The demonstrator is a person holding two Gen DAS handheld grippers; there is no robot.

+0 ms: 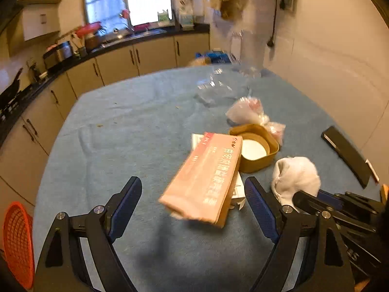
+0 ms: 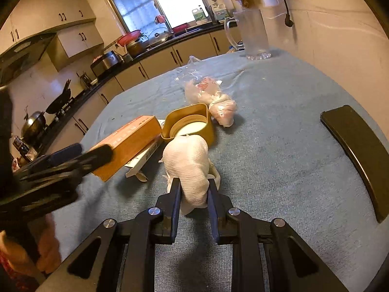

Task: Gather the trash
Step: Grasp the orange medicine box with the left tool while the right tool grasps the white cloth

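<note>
Right gripper (image 2: 194, 189) clamps the crumpled white tissue (image 2: 188, 168) mid-table; left gripper (image 1: 193, 192) hangs wide open over the pink carton (image 1: 206, 177), beside the yellow tub (image 1: 255, 146).

Pink box (image 1: 206, 177): you faced red Chinese print, too blurred to read.
White carton (image 2: 143, 157): barcode showed, digits illegible.

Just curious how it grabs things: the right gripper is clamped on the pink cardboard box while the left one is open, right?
Not the box. The right wrist view shows the right gripper shut on the white crumpled cloth wad. The pink cardboard box lies ungripped before the open left gripper.
</note>
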